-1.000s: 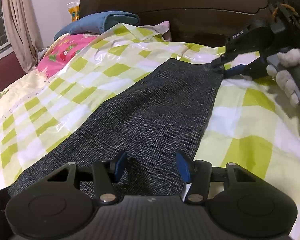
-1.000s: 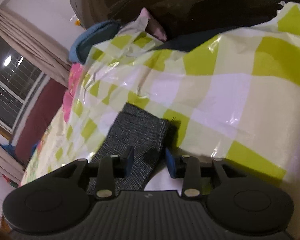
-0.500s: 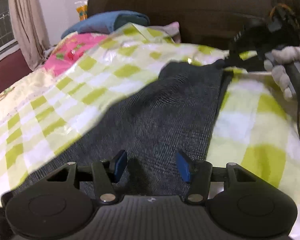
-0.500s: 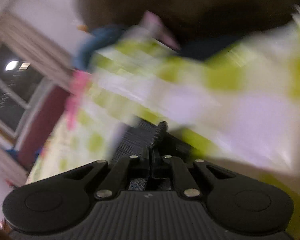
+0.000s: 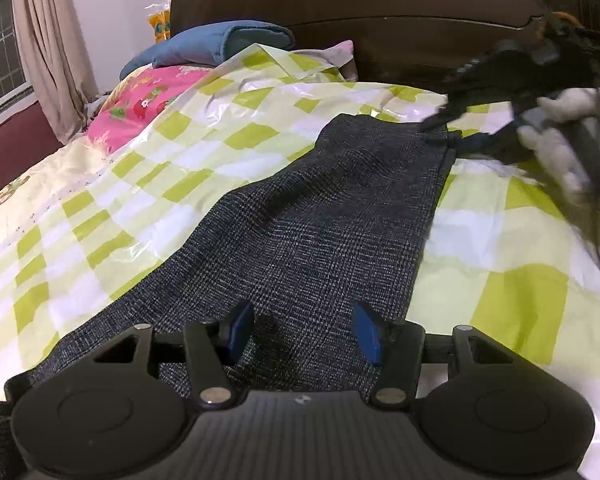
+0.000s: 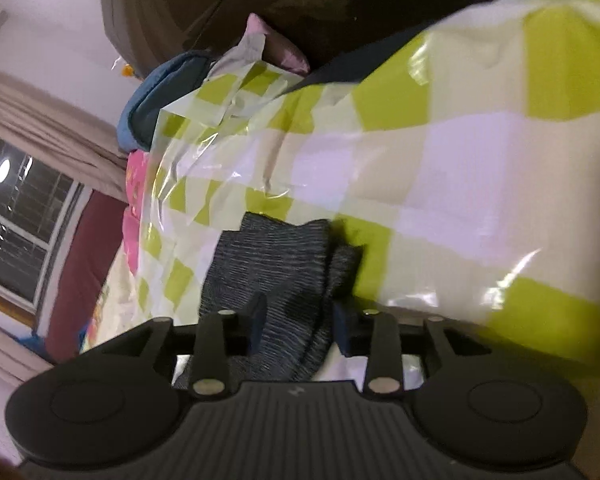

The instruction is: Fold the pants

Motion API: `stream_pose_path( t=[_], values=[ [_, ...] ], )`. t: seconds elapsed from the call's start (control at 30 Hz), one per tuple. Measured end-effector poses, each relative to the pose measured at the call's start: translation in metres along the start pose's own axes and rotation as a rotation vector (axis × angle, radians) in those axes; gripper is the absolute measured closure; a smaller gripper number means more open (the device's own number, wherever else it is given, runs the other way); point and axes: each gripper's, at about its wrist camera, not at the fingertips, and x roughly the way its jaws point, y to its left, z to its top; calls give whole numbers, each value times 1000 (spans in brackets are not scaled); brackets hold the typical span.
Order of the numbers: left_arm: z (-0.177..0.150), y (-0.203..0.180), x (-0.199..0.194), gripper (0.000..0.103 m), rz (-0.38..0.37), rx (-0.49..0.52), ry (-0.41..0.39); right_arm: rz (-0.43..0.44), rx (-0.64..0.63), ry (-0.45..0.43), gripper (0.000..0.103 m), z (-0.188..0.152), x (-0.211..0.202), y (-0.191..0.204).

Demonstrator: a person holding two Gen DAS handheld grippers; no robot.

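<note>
Since half a second ago the right gripper (image 6: 298, 322), then pinched together on the far hem, has released; its jaws are opening, the corner of the dark grey woven pants (image 5: 320, 232) lying loosely between the fingers, pads apart from the fabric. Left gripper (image 5: 302, 334) hovers unchanged, jaws apart over the near end of the pants, gripping nothing. Pants lie flat, stretched ahead of it on the glossy green-and-white checked plastic sheet (image 5: 512, 296).

Dark wooden headboard (image 5: 400, 20), beige curtain (image 5: 48, 60), barred window (image 6: 16, 232)
</note>
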Motion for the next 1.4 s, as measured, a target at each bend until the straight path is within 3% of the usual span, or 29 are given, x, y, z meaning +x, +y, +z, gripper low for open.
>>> stream_pose_path(
  t=[0.1,0.13,0.2,0.3,0.37,0.43,0.47,0.5,0.53,0.57,0.7,0.77,0.83,1.0,1.13,1.2,1.27,1.4],
  values=[
    [0,0,0,35,0,-1,2,-7,-4,-7,75,-3,11,4],
    [0,0,0,35,3,-1,4,5,11,7,97,-2,12,2],
    [0,-1,-1,35,8,7,14,68,81,20,97,0,5,-4],
    [1,-6,-7,35,-16,9,12,140,21,-21,98,7,-32,0],
    [2,-14,-9,35,-54,-17,9,94,-36,-52,98,14,-58,-6],
    [3,-24,-8,35,-99,-48,5,-30,-45,-62,98,17,-66,-28],
    [3,-27,-7,35,-112,-65,15,-110,-52,-29,101,19,-63,-41],
    [3,-29,-7,35,-109,-75,26,-123,-39,0,101,20,-63,-51],
    [3,-28,-11,35,-105,-82,30,-108,-34,4,100,21,-69,-52],
    [2,-24,-18,35,-112,-96,30,-115,-49,-20,87,22,-81,-46],
    [-16,7,-66,35,-26,-157,6,-168,-226,-145,83,12,-125,-10],
    [-32,30,-100,35,53,-191,-15,-130,-333,-161,83,-2,-136,15],
    [-51,52,-132,35,147,-231,-26,-18,-431,-96,80,-26,-132,46],
    [-107,120,-192,35,392,-333,-11,321,-654,261,78,-125,-68,158],
    [-153,195,-232,35,546,-436,-30,456,-838,464,75,-212,-21,249],
    [-168,228,-242,35,586,-478,-30,506,-953,526,73,-256,-6,293],
    [-184,256,-248,35,609,-538,-35,562,-1054,580,63,-300,4,328],
    [-211,281,-244,34,557,-639,-49,613,-1268,635,58,-384,37,385]
  ],
)
